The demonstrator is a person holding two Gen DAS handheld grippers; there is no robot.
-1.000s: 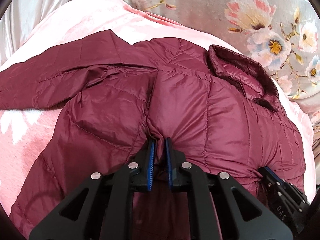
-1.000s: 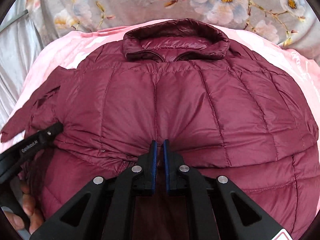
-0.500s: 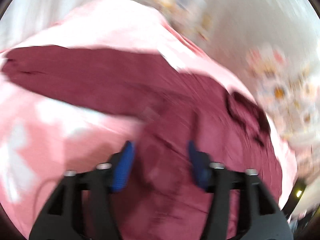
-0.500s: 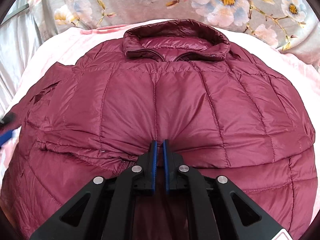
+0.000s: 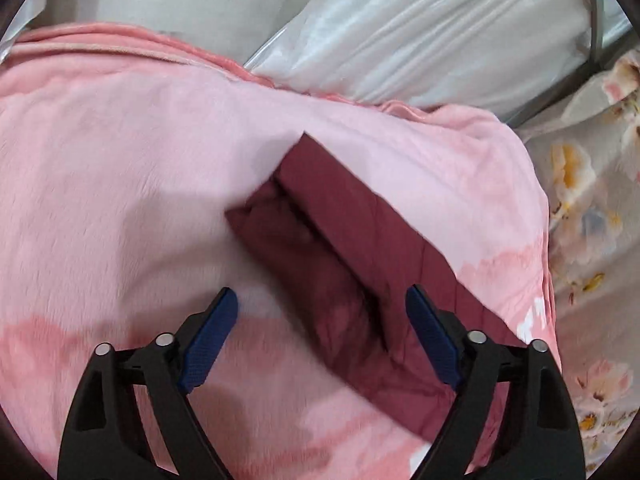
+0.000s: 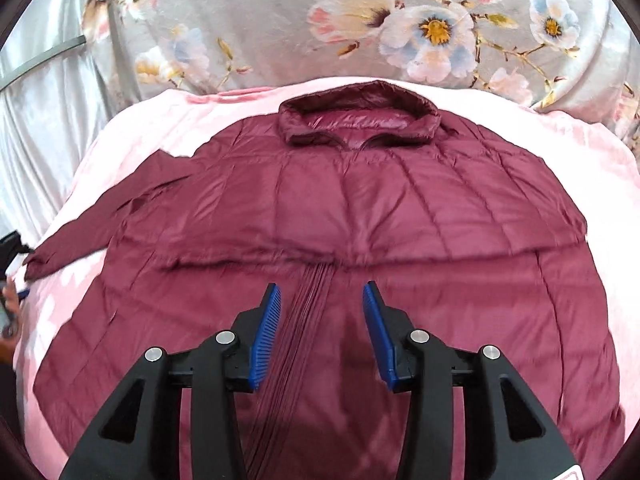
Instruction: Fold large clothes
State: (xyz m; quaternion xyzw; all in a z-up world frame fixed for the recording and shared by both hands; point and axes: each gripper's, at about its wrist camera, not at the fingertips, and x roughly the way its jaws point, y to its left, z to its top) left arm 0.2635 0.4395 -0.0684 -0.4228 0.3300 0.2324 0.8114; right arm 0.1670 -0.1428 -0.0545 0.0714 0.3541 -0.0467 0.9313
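Observation:
A maroon quilted puffer jacket (image 6: 360, 208) lies front up on a pink blanket (image 6: 120, 136), collar (image 6: 356, 120) at the far end, its bottom part folded up over the body. My right gripper (image 6: 322, 292) is open and empty above the fold, over the zip line. One sleeve (image 5: 340, 248) stretches out to the left across the blanket (image 5: 120, 160). My left gripper (image 5: 322, 298) is open and empty, hovering over that sleeve near its cuff (image 5: 296, 160). The left gripper's edge (image 6: 12, 248) shows at the far left of the right wrist view.
A grey floral sheet (image 6: 360, 20) lies beyond the blanket behind the collar. White satin fabric (image 5: 420, 28) bunches past the blanket's edge by the sleeve end. The floral sheet (image 5: 592, 200) also shows right of the sleeve.
Both grippers have let go of the jacket and opened. The left gripper has swung left, out to the spread sleeve. The right gripper has pulled back, leaving the bottom part folded up.

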